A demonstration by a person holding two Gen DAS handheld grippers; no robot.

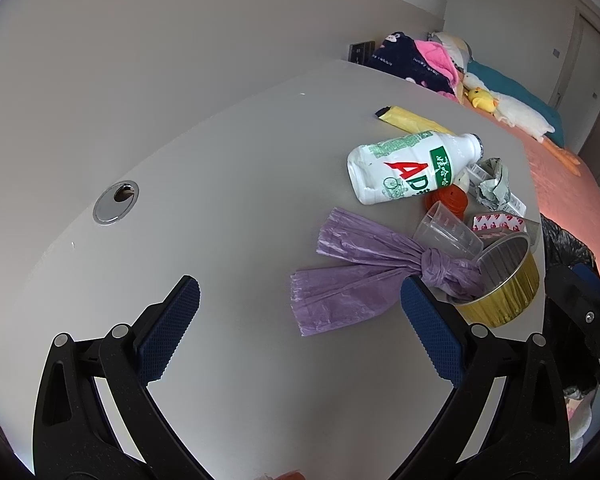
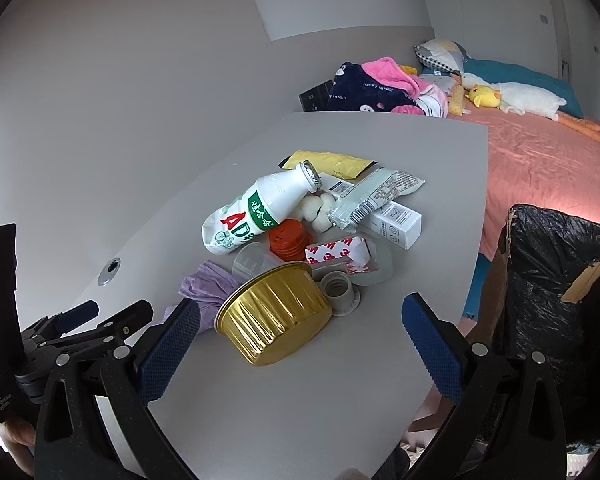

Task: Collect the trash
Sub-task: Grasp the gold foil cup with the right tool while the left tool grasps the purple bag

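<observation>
A heap of trash lies on the grey table [image 1: 220, 160] [image 2: 340, 380]. It holds a white AD bottle [image 1: 404, 168] [image 2: 256, 212], a knotted purple plastic bag [image 1: 360, 276] [image 2: 208, 284], a gold foil cup [image 1: 504, 280] [image 2: 276, 316], a clear measuring cup [image 1: 448, 232], orange lids [image 2: 288, 240], a yellow wrapper [image 1: 412, 118] [image 2: 328, 162], white boxes [image 2: 396, 224] and crumpled paper [image 1: 494, 184]. My left gripper [image 1: 300, 332] is open, just short of the purple bag. My right gripper [image 2: 300, 344] is open too, its fingers flanking the gold cup from the near side.
A cardboard bin lined with a black bag [image 2: 556, 288] [image 1: 568, 248] stands beside the table's right edge. Beyond lies a bed with a pink sheet [image 2: 540, 160], clothes and plush toys. A cable grommet [image 1: 116, 200] sits at the table's left.
</observation>
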